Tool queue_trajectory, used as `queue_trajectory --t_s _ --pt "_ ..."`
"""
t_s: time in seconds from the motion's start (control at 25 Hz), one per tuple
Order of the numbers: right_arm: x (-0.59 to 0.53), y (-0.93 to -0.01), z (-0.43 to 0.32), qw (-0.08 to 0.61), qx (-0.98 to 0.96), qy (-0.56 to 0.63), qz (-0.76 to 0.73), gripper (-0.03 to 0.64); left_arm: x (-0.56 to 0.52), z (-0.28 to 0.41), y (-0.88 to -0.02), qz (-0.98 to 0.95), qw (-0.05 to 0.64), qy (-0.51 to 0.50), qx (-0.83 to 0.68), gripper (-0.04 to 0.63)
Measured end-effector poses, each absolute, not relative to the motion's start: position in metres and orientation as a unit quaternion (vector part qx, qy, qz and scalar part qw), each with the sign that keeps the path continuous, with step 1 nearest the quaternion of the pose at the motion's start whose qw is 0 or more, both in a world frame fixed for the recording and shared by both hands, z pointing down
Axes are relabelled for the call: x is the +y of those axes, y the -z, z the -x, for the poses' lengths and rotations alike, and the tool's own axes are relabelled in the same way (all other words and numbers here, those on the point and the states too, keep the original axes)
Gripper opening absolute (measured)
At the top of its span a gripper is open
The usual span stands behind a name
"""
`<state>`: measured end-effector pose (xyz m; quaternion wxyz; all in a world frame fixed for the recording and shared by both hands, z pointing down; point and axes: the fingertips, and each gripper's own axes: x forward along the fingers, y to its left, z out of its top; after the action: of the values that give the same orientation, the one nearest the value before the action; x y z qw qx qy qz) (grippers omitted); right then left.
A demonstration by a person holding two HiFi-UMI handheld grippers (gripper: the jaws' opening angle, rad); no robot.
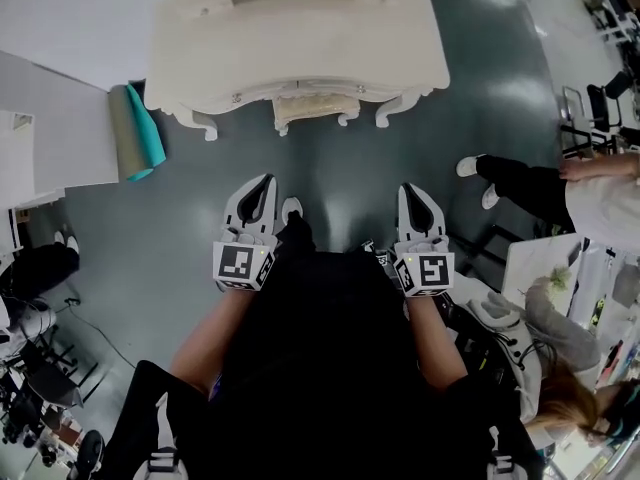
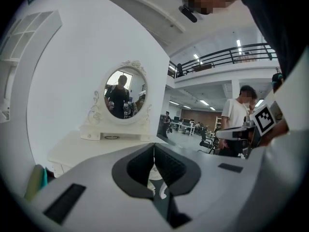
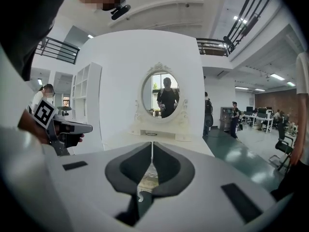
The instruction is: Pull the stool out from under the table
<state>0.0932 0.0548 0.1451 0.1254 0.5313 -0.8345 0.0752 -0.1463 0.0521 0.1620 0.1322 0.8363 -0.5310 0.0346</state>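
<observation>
Cream-cushioned white stool (image 1: 308, 110) sits tucked under the far, ornate white dressing table (image 1: 300, 38), between its carved legs, with only its front edge showing. Both tongs hang near the person's body, well apart from it. The left gripper (image 1: 264, 186) and the right gripper (image 1: 412, 194) each have jaws pressed together, holding nothing. A rolled teal mat (image 1: 140, 133) lies left of the table.
</observation>
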Motion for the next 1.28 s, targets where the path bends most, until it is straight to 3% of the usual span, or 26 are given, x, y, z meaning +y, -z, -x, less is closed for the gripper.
queue_trajectory --t_s 0.48,1.28 --pt "-0.007 -0.181 -0.066 0.122 -0.834 -0.117 -0.526 0.02 0.007 0.18 -0.197 -0.829 0.168 -0.05 -0.532 0.015" --pt "-0.118 -0.333 -0.083 0.179 -0.859 -0.158 -0.453 0.021 -0.068 0.154 -0.318 -0.791 0.209 -0.111 -0.564 0.015"
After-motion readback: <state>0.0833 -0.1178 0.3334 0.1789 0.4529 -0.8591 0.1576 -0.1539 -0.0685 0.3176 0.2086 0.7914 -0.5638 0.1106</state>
